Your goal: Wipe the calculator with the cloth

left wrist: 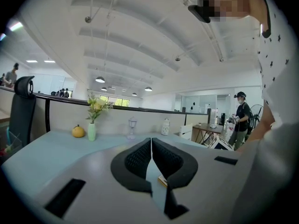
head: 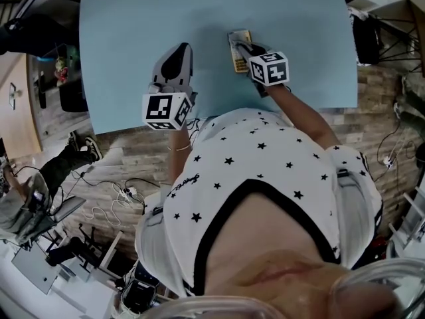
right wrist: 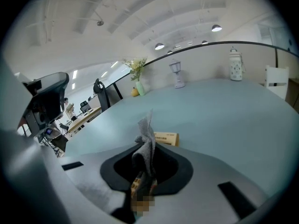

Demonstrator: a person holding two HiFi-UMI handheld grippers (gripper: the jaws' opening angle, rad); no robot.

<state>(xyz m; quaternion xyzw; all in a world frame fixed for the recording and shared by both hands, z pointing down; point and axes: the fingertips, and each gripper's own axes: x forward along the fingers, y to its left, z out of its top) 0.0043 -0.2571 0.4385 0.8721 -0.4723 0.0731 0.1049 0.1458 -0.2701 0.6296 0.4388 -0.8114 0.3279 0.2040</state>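
Grey cloth (right wrist: 148,135) pinched in right gripper (right wrist: 145,161) fingers at calculator (head: 238,45); left gripper (left wrist: 151,148) fingers closed, empty; vase (left wrist: 91,130) beyond.

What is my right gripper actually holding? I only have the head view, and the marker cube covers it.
Observer: The right gripper is shut on the cloth, a grey fold that sticks up from between its jaws.
Operator: Where is the calculator from that gripper?
Observer: In the right gripper view, the calculator lies flat on the table, and its tan end shows just past the cloth.
Operator: And the left gripper?
Observer: The left gripper is shut and empty. Its jaws meet at the tips with nothing between them.
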